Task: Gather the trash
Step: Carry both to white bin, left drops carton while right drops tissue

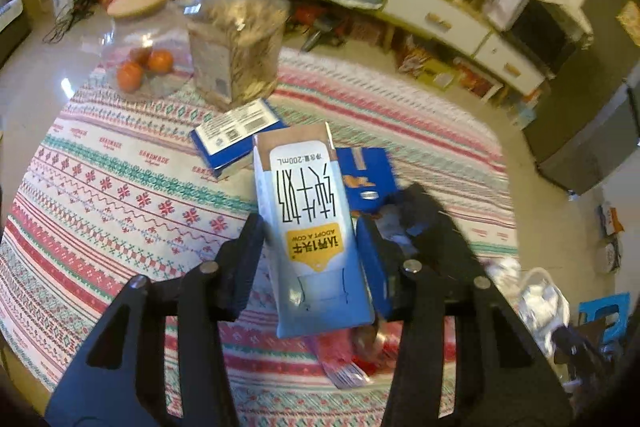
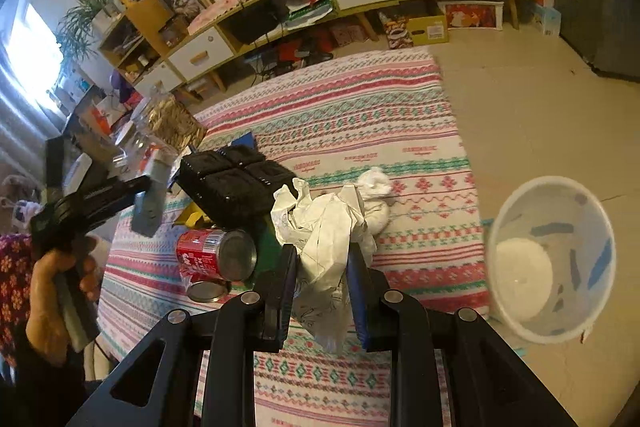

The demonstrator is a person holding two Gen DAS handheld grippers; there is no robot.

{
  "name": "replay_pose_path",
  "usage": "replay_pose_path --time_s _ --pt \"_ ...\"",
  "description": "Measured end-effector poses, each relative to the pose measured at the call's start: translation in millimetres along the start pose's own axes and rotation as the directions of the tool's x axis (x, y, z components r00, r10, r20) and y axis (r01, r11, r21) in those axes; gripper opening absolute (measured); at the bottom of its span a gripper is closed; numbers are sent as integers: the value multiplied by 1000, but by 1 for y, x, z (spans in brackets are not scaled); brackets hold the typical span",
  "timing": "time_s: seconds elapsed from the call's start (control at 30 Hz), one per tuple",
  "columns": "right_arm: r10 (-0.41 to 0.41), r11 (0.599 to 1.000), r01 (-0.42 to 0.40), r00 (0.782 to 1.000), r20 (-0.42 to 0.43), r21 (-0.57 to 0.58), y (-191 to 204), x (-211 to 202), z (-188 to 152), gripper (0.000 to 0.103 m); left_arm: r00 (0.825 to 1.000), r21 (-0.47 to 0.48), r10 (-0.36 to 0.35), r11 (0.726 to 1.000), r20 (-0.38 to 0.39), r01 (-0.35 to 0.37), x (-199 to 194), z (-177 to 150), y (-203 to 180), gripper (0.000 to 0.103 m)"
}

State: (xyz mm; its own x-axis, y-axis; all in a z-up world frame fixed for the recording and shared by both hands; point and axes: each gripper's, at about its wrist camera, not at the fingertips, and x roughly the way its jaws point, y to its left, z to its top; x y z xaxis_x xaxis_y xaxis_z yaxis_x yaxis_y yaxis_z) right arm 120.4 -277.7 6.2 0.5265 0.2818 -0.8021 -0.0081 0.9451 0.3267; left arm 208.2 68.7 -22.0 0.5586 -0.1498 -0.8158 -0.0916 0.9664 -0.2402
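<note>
A blue and white 200 mL milk carton [image 1: 308, 219] hangs above the patterned tablecloth [image 1: 120, 187], and my left gripper [image 1: 310, 263] is shut on its lower half, one pad on each side. My right gripper [image 2: 321, 279] is shut on a crumpled white paper wad [image 2: 324, 227], held over the table. A translucent white bin [image 2: 556, 179] stands on the floor just right of the table. In the right wrist view a hand [image 2: 52, 291] holds the left gripper [image 2: 92, 199] at the far left, with the carton [image 2: 150, 195] in it. A red can [image 2: 212, 255] lies on its side near my right gripper.
Another white tissue wad [image 2: 374, 187], a black tray-like pack [image 2: 232, 183], a blue box [image 1: 236, 135], a blue packet [image 1: 368, 175] and a red wrapper [image 1: 344, 359] lie on the table. A jar of seeds [image 1: 236, 39] and a glass bowl of oranges [image 1: 144, 63] stand at the far side.
</note>
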Motion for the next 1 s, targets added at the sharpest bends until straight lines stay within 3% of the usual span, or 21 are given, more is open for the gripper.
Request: replay_pose_path --time_s 0.27,0.4,0.57,1.0 --pt "-56 995 51 997 53 85 -50 -38 -5 26 986 171 -160 974 51 149 -44 -22 -62 49" --pt "-60 990 50 996 72 133 -73 -55 -10 25 970 184 -243 953 -20 242 -37 -37 -93 49" --pt "-81 980 63 993 91 187 -96 -68 -15 25 955 229 -291 928 -53 295 -34 -51 -132 49" --pt "-257 931 230 965 60 285 -163 -65 -22 26 901 335 -378 838 -215 431 14 -106 -244 49"
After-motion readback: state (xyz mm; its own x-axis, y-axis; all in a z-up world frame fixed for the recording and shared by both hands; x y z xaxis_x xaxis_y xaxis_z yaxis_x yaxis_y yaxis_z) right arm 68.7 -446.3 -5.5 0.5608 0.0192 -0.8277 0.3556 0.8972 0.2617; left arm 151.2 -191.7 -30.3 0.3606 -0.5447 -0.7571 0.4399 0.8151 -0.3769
